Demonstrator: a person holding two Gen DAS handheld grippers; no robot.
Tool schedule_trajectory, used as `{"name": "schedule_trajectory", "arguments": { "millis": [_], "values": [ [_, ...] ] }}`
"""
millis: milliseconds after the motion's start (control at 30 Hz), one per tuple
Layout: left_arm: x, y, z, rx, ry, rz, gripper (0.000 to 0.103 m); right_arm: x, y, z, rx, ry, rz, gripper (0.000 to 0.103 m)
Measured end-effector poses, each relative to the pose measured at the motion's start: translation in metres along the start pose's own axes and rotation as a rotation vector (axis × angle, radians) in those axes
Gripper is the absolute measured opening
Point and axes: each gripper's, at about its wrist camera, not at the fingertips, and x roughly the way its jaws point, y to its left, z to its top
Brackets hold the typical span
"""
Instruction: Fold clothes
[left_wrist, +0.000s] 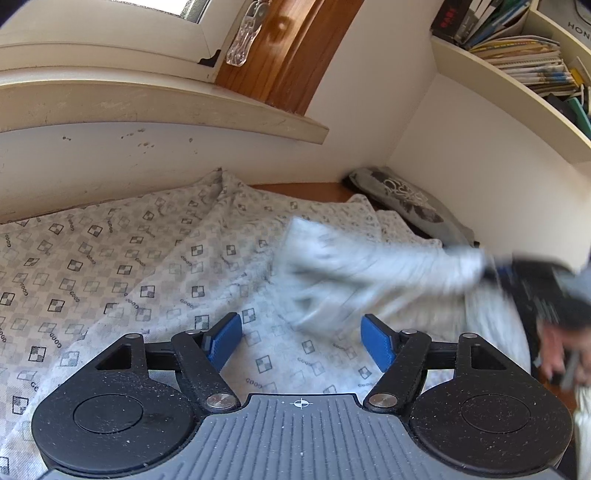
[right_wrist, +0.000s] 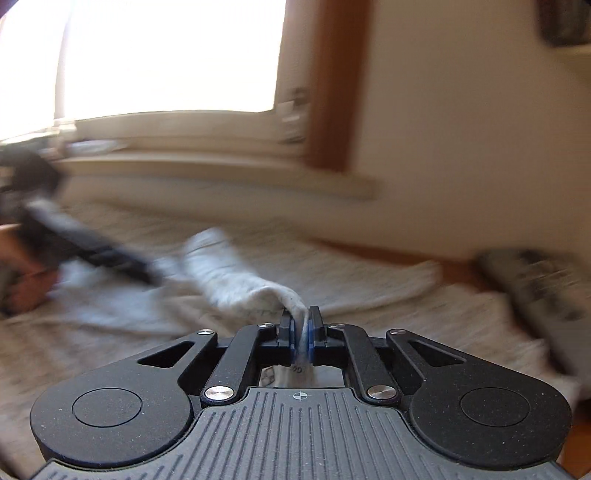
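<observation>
right claw (right_wrist: 301, 332) pinches a pale garment (right_wrist: 236, 280) over the patterned sheet (left_wrist: 110, 258); left claw (left_wrist: 301, 341) gapes, holding nothing.

garment (left_wrist: 354, 273): light grey, ribbed or faintly striped cloth, blurred in both views
state: unfolded, bunched, partly lifted
pose: stretched in a band, one end pinched and raised, the rest trailing down to the sheet
place: over the patterned sheet (left_wrist: 122, 258), near its right side
held end (right_wrist: 301, 325): narrowed to a thin fold, clamped between blue pads
</observation>
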Motion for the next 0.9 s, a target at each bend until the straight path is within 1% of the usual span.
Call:
{"name": "schedule_trajectory", "arguments": {
  "millis": [33, 67, 133, 167, 267, 367, 467, 500, 533, 633, 733, 833, 900],
  "values": [
    [0.000, 0.000, 0.000, 0.000, 0.000, -0.001, 0.075, 0.003, -0.008, 0.004, 0.013, 0.002, -0.094, 0.015],
    [0.000, 0.000, 0.000, 0.000, 0.001, -0.002, 0.075, 0.004, -0.014, 0.005, 0.023, 0.002, -0.162, 0.017],
    [0.000, 0.000, 0.000, 0.000, 0.002, -0.002, 0.076, -0.005, -0.021, 0.001, 0.033, -0.008, -0.196, 0.047],
    [0.000, 0.000, 0.000, 0.002, 0.002, -0.002, 0.076, -0.013, -0.023, -0.005, 0.049, -0.022, -0.196, 0.048],
    [0.000, -0.001, 0.000, 0.011, 0.004, 0.002, 0.076, -0.041, -0.024, -0.027, 0.077, -0.028, -0.185, 0.048],
    [0.000, -0.002, 0.000, 0.017, 0.006, 0.005, 0.077, -0.068, -0.014, -0.054, 0.093, -0.030, -0.167, 0.048],
    [0.001, -0.003, 0.000, 0.021, 0.007, 0.007, 0.077, -0.088, -0.001, -0.078, 0.109, -0.019, -0.141, 0.045],
    [0.001, -0.003, 0.000, 0.023, 0.007, 0.008, 0.077, -0.092, 0.005, -0.084, 0.110, -0.014, -0.143, 0.034],
    [0.001, -0.003, 0.000, 0.025, 0.008, 0.009, 0.077, -0.096, 0.010, -0.091, 0.111, -0.010, -0.148, 0.029],
    [0.001, -0.004, 0.000, 0.028, 0.008, 0.011, 0.077, -0.110, 0.018, -0.109, 0.175, -0.045, -0.171, 0.029],
    [0.001, -0.003, 0.000, 0.029, 0.009, 0.010, 0.078, -0.127, 0.022, -0.122, 0.296, -0.112, -0.141, 0.029],
    [0.001, -0.003, 0.000, 0.030, 0.010, 0.008, 0.078, -0.134, 0.036, -0.122, 0.301, -0.123, -0.127, 0.029],
    [0.001, -0.003, 0.000, 0.031, 0.011, 0.006, 0.079, -0.132, 0.046, -0.117, 0.277, -0.116, -0.111, 0.029]
  ]
}}
